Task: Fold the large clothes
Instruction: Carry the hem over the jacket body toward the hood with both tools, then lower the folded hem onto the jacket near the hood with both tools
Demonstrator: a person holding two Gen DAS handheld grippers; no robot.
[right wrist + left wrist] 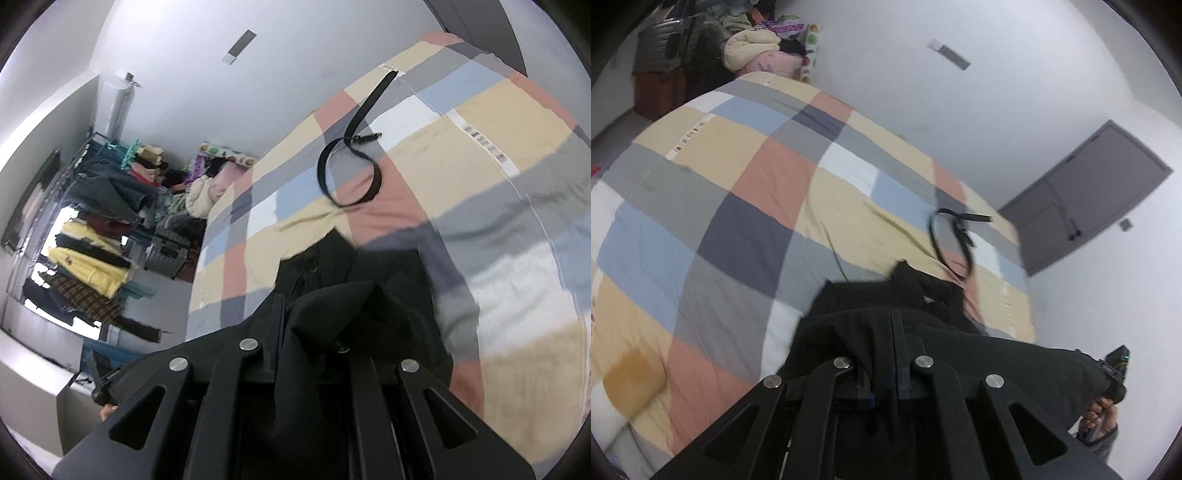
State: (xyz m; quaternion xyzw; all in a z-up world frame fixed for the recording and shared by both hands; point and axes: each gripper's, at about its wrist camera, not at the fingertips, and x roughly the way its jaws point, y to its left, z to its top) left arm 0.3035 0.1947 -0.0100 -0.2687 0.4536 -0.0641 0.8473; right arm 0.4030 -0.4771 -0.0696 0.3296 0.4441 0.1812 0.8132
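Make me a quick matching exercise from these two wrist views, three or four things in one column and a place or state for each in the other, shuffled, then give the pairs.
Things:
1. black garment
2. black belt
3. yellow jackets
4. left gripper

Places or states:
A. hanging on the clothes rack
B. lying looped on the checked bedspread
C. pinched by both grippers
D. shut on dark fabric

Pairs: 1-C, 2-B, 3-A, 4-D

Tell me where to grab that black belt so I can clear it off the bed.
Take the black belt by its straight tail running toward the far edge of the checked bedspread, coming from above across the strap. That stretch lies flat and single, while the buckle end curls into a loop. Both tools are shut on the black garment, so free one first.
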